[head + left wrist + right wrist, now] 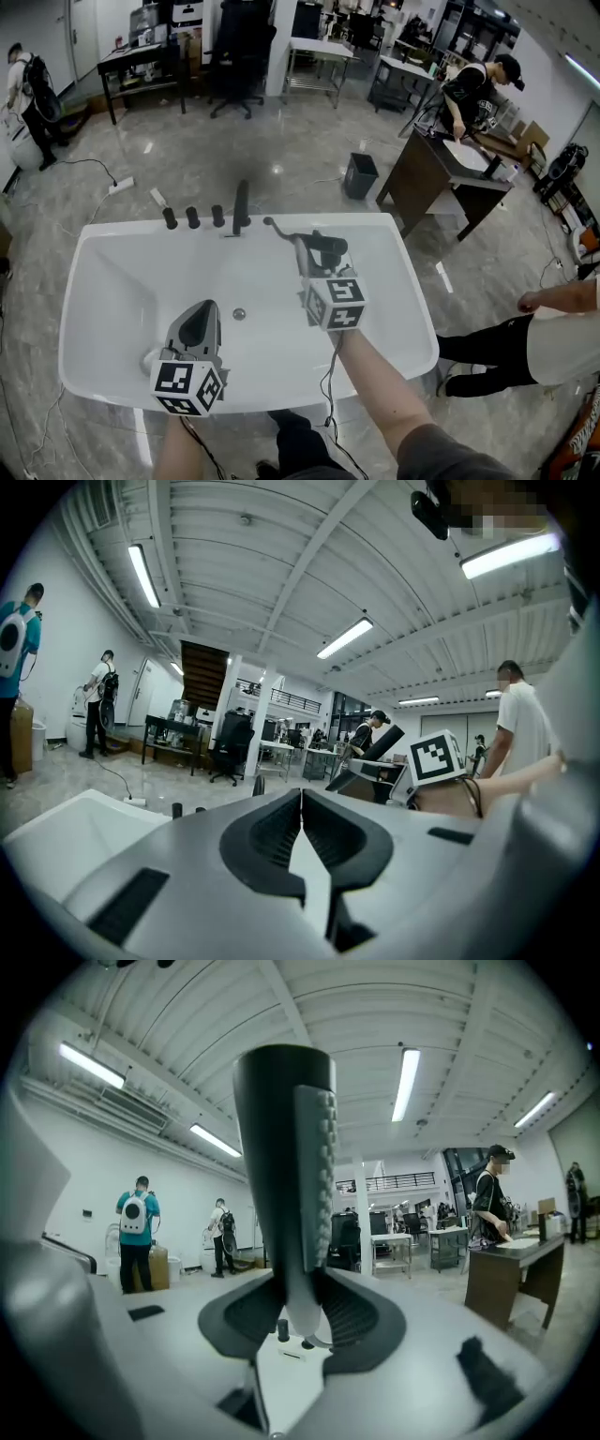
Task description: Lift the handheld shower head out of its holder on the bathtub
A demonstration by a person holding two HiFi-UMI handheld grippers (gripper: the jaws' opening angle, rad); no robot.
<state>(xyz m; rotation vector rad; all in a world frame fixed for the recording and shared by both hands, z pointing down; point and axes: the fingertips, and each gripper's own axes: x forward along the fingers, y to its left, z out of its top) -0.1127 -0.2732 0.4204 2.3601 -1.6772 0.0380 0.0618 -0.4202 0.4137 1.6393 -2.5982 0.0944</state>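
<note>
Item: handheld shower head [286, 1157]. It stands upright between the jaws of the right gripper [298, 1314], which are closed on its lower stem at a middling width. The pads press on both sides of it. Its body is a long, dark, smooth tapered column, and a pale grey strip with a row of small raised bumps runs down its front face. Below the grip the stem narrows to a light, glossy rounded end.

In the head view the shower head shows as a dark piece over the far right part of the bathtub [103, 281], just inside the back rim. A thin, silvery curved hose [286, 234] runs from that rim into it. To its left on the rim stand a tall dark spout [241, 206] and three short dark cylindrical knobs [192, 217], near it but apart.

The bathtub is white, glossy and rectangular with rounded corners. It has a small round drain [239, 314] in its floor.

The left gripper [301, 799] is held over the near left part of the basin, well apart from the shower head. Its ribbed dark pads meet tip to tip with nothing between them. Both grippers have matt grey shells.

The floor [281, 141] around the tub is polished grey stone and shows reflections
</note>
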